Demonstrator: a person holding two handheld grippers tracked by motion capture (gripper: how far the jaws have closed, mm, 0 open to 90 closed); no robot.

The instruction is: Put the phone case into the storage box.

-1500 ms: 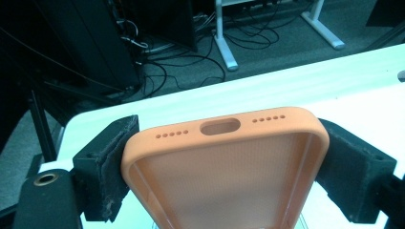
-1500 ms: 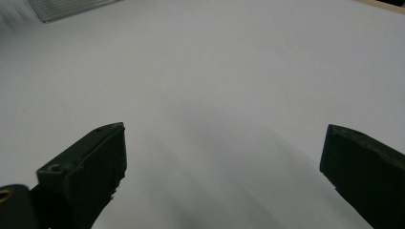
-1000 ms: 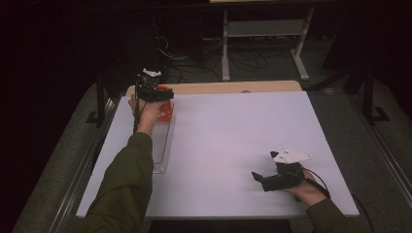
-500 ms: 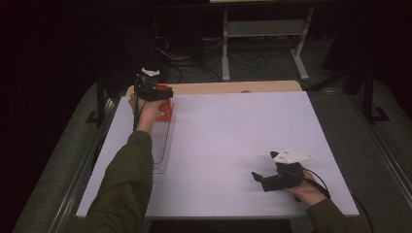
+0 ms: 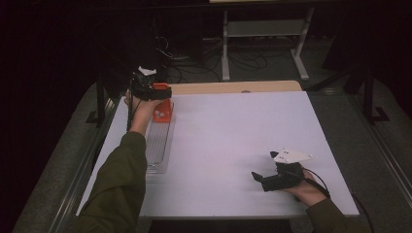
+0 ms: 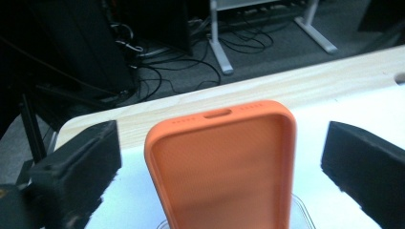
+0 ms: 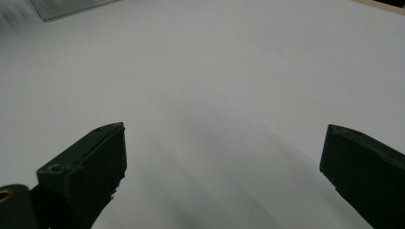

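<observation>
Little has shifted over the last second: the left gripper (image 6: 219,157) hovers with fingers spread either side of the upright orange phone case (image 6: 224,167) in the clear tray (image 5: 158,145), ungrasped; the right gripper (image 5: 262,179) rests spread on the surface (image 5: 233,141).

The left gripper (image 5: 148,90) has crept a little toward 11 o'clock in the high view. It is a small drift rather than a real move, and the hand (image 5: 141,109) and sleeve (image 5: 121,170) behind it have gone along. It now sits a touch nearer the far edge of the table (image 5: 233,145), leaving slightly more room between it and the orange phone case (image 5: 163,110) at the far end of the clear tray (image 5: 158,145).
</observation>
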